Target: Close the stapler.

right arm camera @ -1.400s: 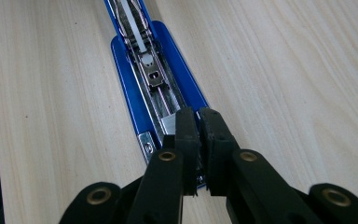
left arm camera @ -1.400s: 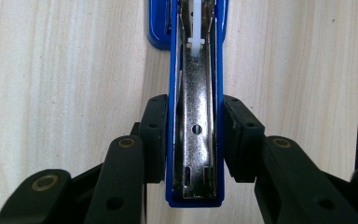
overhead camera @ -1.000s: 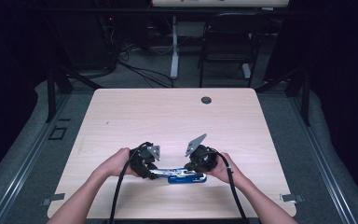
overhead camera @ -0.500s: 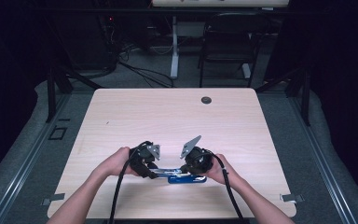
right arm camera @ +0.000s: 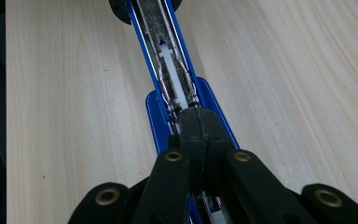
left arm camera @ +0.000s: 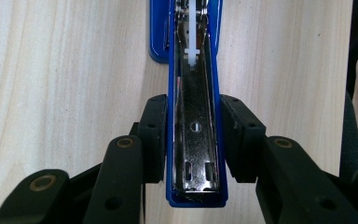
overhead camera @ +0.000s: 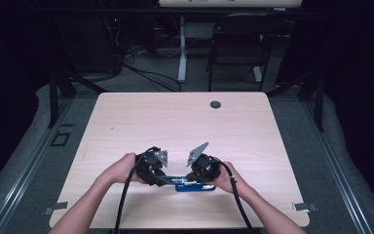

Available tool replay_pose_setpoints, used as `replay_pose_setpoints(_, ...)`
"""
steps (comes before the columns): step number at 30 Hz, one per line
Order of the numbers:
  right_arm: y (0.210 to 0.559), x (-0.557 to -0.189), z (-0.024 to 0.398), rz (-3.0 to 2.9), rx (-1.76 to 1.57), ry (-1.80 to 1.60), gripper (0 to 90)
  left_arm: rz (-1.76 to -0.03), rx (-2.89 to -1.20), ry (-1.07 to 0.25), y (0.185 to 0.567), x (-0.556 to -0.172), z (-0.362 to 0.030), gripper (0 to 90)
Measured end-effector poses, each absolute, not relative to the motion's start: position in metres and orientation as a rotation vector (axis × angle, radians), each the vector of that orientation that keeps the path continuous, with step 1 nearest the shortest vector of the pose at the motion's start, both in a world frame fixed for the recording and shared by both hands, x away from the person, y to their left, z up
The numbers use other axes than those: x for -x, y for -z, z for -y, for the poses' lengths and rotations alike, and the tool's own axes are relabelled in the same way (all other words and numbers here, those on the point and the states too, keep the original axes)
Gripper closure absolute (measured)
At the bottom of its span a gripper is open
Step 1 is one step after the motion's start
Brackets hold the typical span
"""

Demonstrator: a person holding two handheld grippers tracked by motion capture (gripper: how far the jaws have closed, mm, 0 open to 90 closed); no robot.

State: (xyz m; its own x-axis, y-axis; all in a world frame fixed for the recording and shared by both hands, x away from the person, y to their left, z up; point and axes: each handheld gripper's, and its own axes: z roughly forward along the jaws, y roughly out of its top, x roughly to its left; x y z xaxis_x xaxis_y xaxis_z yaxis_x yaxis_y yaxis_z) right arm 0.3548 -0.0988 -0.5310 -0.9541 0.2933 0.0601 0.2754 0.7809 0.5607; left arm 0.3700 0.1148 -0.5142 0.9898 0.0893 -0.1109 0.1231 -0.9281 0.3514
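Note:
A blue stapler (overhead camera: 195, 187) lies opened near the front edge of the wooden table (overhead camera: 175, 126). In the left gripper view its blue arm with the bare metal channel (left arm camera: 196, 154) runs away between my jaws. My left gripper (left arm camera: 193, 105) is shut on that arm, one pad pressing each blue side. A white pusher rod (right arm camera: 172, 79) lies in the channel. My right gripper (right arm camera: 199, 114) is shut, pads together, right at the rod's near end over the stapler's blue base (right arm camera: 154, 116). Seen from above, the left gripper (overhead camera: 168, 181) and right gripper (overhead camera: 190, 183) face each other.
A dark round grommet (overhead camera: 215, 104) sits near the table's far edge. Behind the table stand a black chair (overhead camera: 238, 44) and a white table leg (overhead camera: 181, 48), with cables on the floor. Each gripper's cable (overhead camera: 124, 204) trails off the front edge.
My right gripper has edged slightly left, toward the left gripper. The left gripper and the stapler have stayed put.

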Motion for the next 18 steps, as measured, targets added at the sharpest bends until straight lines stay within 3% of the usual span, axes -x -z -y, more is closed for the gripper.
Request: replay_pose_setpoints(18,0.531,-0.354,0.099,-2.935,-0.476,-0.922,90.0,-0.130,-2.720,0.071,0.495,-0.366,-0.110,65.1)
